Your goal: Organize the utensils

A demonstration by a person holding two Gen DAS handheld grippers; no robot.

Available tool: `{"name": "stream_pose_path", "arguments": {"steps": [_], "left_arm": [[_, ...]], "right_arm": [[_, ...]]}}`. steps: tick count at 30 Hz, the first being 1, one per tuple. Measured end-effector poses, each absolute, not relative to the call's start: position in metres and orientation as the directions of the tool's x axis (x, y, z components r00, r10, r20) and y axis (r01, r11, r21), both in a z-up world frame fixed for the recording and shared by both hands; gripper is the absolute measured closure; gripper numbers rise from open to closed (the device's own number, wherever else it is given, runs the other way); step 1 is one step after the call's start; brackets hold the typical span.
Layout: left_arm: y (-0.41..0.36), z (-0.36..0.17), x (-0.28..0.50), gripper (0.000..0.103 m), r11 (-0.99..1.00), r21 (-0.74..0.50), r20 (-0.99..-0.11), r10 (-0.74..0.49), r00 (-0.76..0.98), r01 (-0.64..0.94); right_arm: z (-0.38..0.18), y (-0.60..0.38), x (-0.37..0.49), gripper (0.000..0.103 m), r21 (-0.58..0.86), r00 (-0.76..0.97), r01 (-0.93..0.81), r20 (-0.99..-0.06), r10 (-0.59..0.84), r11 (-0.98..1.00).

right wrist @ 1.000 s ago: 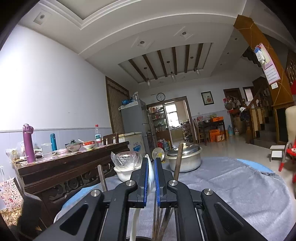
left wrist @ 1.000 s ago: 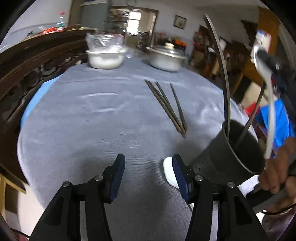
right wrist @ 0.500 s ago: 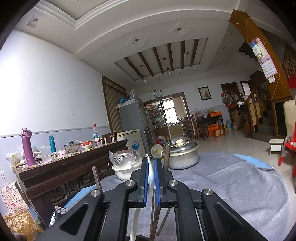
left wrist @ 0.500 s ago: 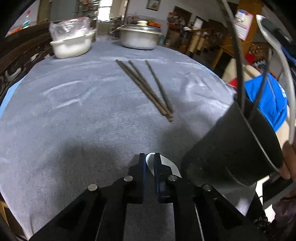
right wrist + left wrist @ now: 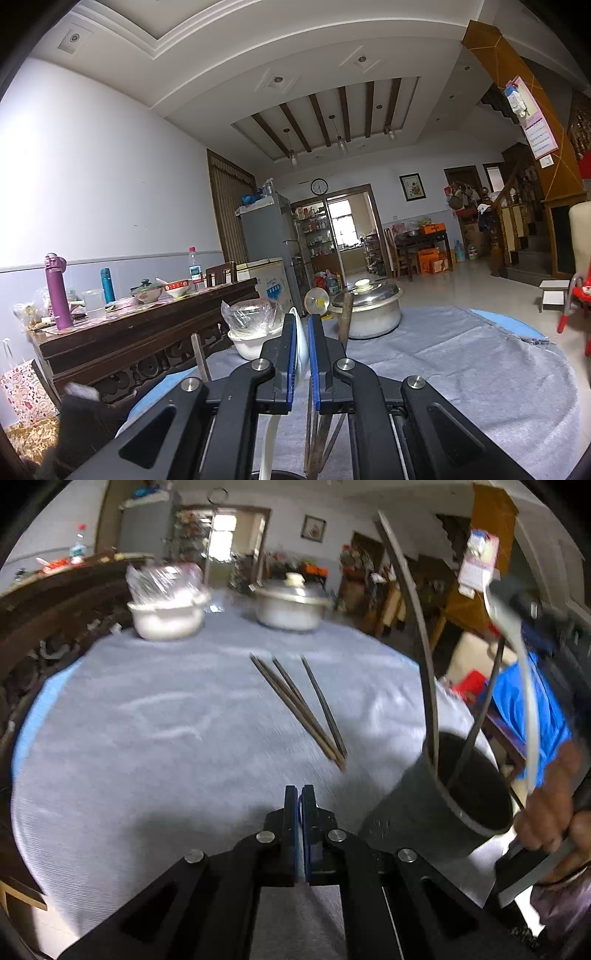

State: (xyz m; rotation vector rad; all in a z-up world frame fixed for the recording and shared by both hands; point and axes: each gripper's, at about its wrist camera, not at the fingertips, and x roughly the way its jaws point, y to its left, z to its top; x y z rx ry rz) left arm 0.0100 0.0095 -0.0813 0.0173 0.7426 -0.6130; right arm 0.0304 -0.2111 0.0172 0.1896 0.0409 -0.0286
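Observation:
Several dark chopsticks [image 5: 303, 709] lie on the grey tablecloth [image 5: 147, 720] ahead of my left gripper [image 5: 300, 794]. Its jaws are shut on a thin white spoon handle [image 5: 301, 867], barely seen between the pads. A dark utensil holder [image 5: 443, 805] stands to its right with utensils upright in it. My right gripper [image 5: 302, 325] is shut on a white spoon [image 5: 301, 339], its handle hanging down over the holder's rim [image 5: 280, 474]. That spoon [image 5: 517, 672] also shows at the right of the left wrist view. More chopsticks [image 5: 343, 325] stick up beside it.
A white bowl with a plastic bag [image 5: 166, 605] and a lidded steel pot [image 5: 291, 605] stand at the table's far side. A dark carved sideboard [image 5: 129, 332] runs along the left. A hand [image 5: 550, 805] holds the right gripper's grip beside the holder.
My left gripper has closed on the white spoon lying by the holder and lifted, so the spoon bowl is now hidden. The right gripper stays shut on its spoon over the holder.

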Motion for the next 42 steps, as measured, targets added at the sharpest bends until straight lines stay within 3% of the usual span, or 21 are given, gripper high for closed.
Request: {"name": "stream_pose_path", "arguments": {"steps": [5,12,16,21,29,42], "left_arm": [[0.022,-0.03,-0.012,0.101,0.851,-0.173,-0.474,-0.513,0.715,0.496],[0.008,0.024,-0.052,0.101,0.888,-0.123,-0.119,-0.457,0.881,0.443],[-0.014,0.023,-0.054,0.101,0.912,-0.019,-0.045,-0.411,0.911,0.41],[-0.033,0.002,-0.058,0.101,0.934,0.076,-0.008,-0.35,0.937,0.349],[-0.036,-0.023,-0.078,0.101,0.932,0.126,-0.046,-0.337,0.94,0.34],[-0.028,-0.031,-0.079,0.101,0.904,0.074,-0.106,-0.413,0.904,0.422]], "right_arm": [[0.018,-0.216,0.027,0.096,0.19,0.999,0.029,-0.032,-0.023,0.981],[0.02,-0.219,0.025,0.096,0.195,0.999,0.03,-0.028,-0.025,0.98],[0.025,-0.226,0.022,0.096,0.208,0.999,0.044,-0.017,-0.042,0.977],[0.028,-0.233,0.021,0.096,0.221,0.998,0.057,-0.011,-0.056,0.974],[0.028,-0.23,0.022,0.096,0.218,1.0,0.027,0.0,-0.028,0.976],[0.015,-0.212,0.045,0.095,0.185,0.999,0.001,-0.036,0.006,0.983]]}}
